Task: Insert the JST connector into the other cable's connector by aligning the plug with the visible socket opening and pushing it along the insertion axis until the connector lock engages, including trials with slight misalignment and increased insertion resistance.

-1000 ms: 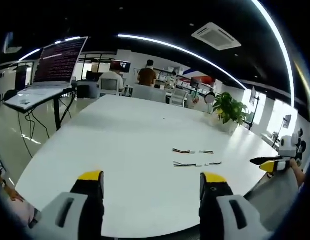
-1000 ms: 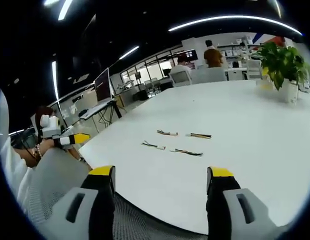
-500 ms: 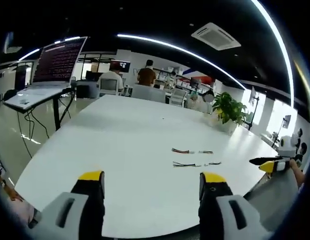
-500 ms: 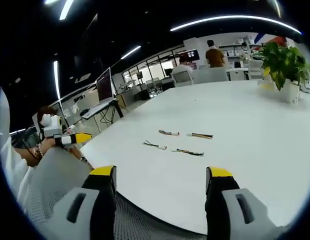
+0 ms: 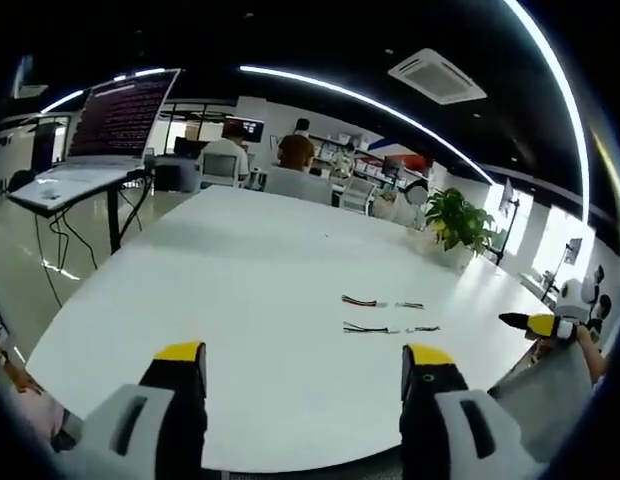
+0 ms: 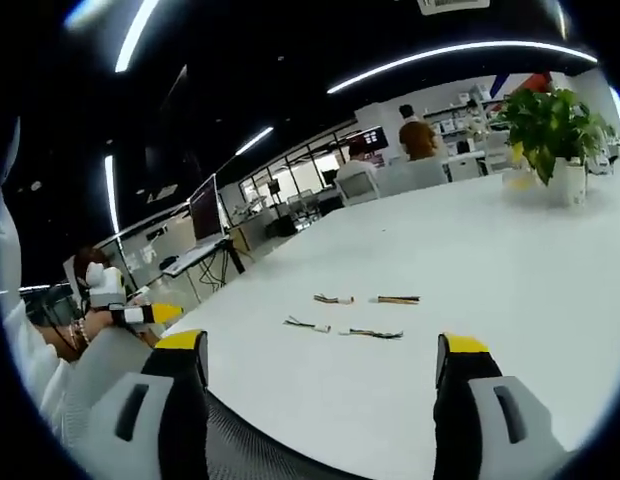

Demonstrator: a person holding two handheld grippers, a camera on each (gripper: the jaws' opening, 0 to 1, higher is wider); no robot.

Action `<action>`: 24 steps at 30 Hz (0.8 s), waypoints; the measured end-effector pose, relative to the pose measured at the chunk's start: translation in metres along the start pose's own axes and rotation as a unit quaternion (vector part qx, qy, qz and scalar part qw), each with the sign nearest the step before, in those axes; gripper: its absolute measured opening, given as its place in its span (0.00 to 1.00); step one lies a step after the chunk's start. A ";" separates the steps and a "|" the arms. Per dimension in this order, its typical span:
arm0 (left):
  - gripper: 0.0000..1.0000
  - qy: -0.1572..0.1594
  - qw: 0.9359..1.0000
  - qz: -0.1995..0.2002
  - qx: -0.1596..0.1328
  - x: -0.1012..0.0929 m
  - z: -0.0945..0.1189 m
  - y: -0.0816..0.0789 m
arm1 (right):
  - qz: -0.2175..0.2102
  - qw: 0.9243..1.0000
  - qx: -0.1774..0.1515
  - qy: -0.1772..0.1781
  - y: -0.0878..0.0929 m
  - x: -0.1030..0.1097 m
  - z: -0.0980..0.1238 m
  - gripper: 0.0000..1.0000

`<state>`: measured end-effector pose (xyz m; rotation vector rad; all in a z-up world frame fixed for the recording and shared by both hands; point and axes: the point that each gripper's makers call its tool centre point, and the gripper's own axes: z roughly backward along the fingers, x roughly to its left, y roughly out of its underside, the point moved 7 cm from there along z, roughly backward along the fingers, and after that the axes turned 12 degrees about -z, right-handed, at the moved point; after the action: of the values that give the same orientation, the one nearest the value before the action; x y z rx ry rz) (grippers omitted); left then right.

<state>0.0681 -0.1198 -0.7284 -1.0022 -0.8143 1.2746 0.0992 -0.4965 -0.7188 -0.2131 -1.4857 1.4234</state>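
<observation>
White laminate is forming the table (image 5: pixel 240 270), on which four short cable pieces are lying in two rows, well apart from both grippers. In the left gripper view, the far row is comprising a red-and-black lead (image 5: pixel 361 301) and a shorter lead (image 5: pixel 411 305); the near row is comprising a dark lead (image 5: pixel 365 327) and a small lead (image 5: pixel 424 328). In the right gripper view the same cables are appearing as a far pair (image 6: pixel 367 299) and a near pair (image 6: pixel 342 329). The left gripper (image 5: pixel 303 372) is standing with jaws spread and nothing between them; the right gripper (image 6: pixel 322 358) is likewise standing released and empty. The right gripper is also showing at the edge of the left gripper view (image 5: pixel 538 324). A potted plant (image 6: pixel 548 128) is sitting at the table's far side. Judged from appearance, the leads are looking light, limp and easily skidded on the smooth top; the rigid connector housing, rather than the soft wires, is seeming the better place to grip. Which end carries the plug cannot be told.
</observation>
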 end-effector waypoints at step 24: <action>0.95 -0.001 0.995 0.077 -0.062 0.015 0.008 -0.026 | 0.100 0.995 0.019 -0.019 -0.062 -0.021 -0.005 0.59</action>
<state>0.0728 -0.1040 -0.7017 -1.1813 -0.8380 1.3690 0.1436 -0.5261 -0.6801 -0.3200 -1.4986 1.6216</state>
